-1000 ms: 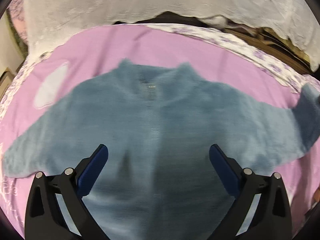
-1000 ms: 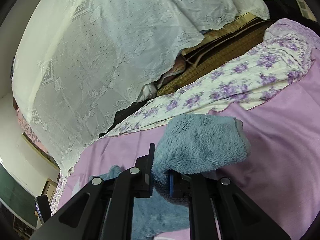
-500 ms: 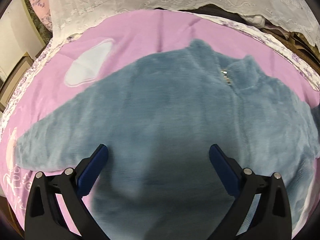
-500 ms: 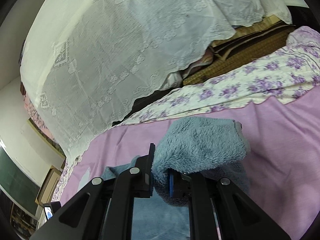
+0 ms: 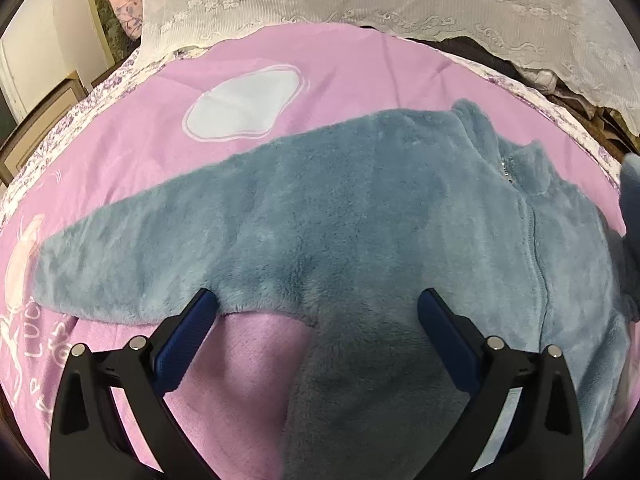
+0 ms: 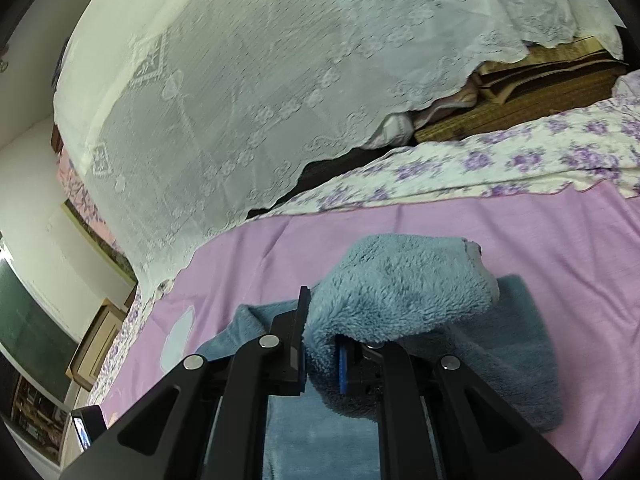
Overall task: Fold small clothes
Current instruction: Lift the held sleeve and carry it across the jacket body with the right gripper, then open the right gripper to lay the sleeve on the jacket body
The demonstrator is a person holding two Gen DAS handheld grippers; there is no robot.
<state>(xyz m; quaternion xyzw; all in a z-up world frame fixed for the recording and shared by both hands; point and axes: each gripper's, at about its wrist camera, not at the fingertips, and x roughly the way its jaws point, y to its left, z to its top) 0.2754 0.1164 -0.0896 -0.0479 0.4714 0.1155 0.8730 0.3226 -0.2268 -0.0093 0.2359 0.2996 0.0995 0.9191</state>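
A small blue fleece jacket (image 5: 360,216) with a front zip lies spread flat on a pink bedspread (image 5: 256,380). Its left sleeve (image 5: 120,256) stretches out to the left. My left gripper (image 5: 316,320) is open and empty, just above the jacket's armpit, its left fingertip at the sleeve's lower edge. My right gripper (image 6: 322,354) is shut on the jacket's right sleeve cuff (image 6: 400,280) and holds it lifted above the jacket's body (image 6: 500,360).
A white lace cloth (image 6: 260,80) hangs over stacked bedding behind the bed. A floral purple-and-white sheet (image 6: 500,164) edges the bedspread. A pale cloud print (image 5: 244,104) marks the spread beyond the sleeve. Wooden furniture (image 6: 96,344) stands far left.
My left gripper has swung left across the jacket, from its chest to the left armpit and sleeve. My right gripper has carried the held cuff inward over the jacket.
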